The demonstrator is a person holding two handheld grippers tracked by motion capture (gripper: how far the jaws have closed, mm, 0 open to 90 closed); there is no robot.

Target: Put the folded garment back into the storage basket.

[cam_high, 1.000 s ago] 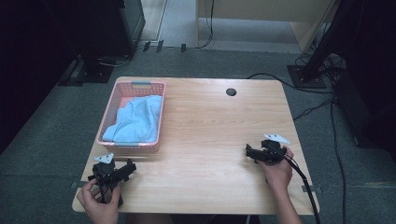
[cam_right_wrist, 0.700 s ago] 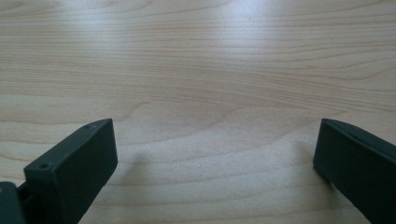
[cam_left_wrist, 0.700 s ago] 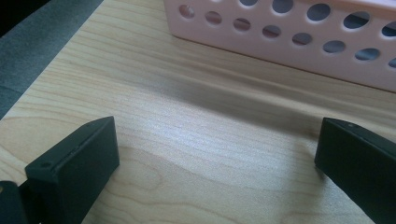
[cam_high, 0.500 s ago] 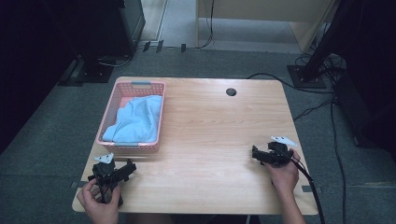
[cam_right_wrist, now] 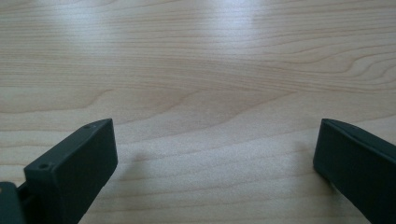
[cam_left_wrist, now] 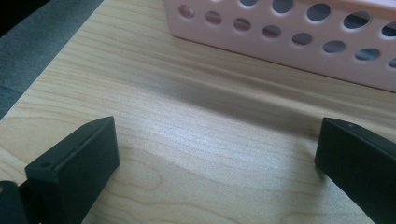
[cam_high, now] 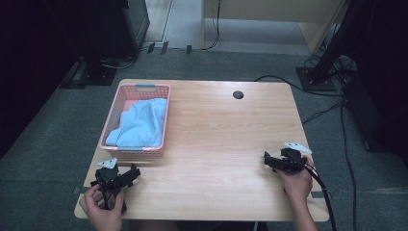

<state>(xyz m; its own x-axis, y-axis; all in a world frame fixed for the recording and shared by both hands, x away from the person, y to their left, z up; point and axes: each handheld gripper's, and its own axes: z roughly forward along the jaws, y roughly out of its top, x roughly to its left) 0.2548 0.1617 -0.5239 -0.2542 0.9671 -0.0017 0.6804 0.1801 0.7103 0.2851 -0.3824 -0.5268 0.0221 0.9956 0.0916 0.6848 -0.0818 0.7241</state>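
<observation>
Looks like laundry-in-a-basket stuff; one pink basket (cam_high: 109, 130) at the far-left part of the table (cam_high: 226, 139), long axis running away from the person, with one light blue cloth (cam_high: 141, 122) bunched inside, piled mostly toward the near and right side.

Left gripper (cam_high: 126, 176) down at the near-left corner, held just short of the basket's near end wall; so the cloth lies straight ahead and a touch to the right, up and over that rim; jaws spread wide in the left gripper view (cam_left_wrist: 215, 163), nothing between them, only bare wood, with the perforated pink wall (cam_left_wrist: 299, 42) just beyond.

Right gripper (cam_high: 268, 160) at the near-right, pointing left across the table, well apart from the basket; jaws also wide apart in the right gripper view (cam_right_wrist: 215, 163), gripping nothing, plain wood grain ahead.

So clearly the left one nearer; probably a short forward reach over the rim, versus a long sideways trip for the right.

Count: one basket, one cloth, two grippers, two hands, one dark round hole (cam_high: 238, 95) toward the far edge of the tabletop; otherwise nothing on the wood.
</observation>
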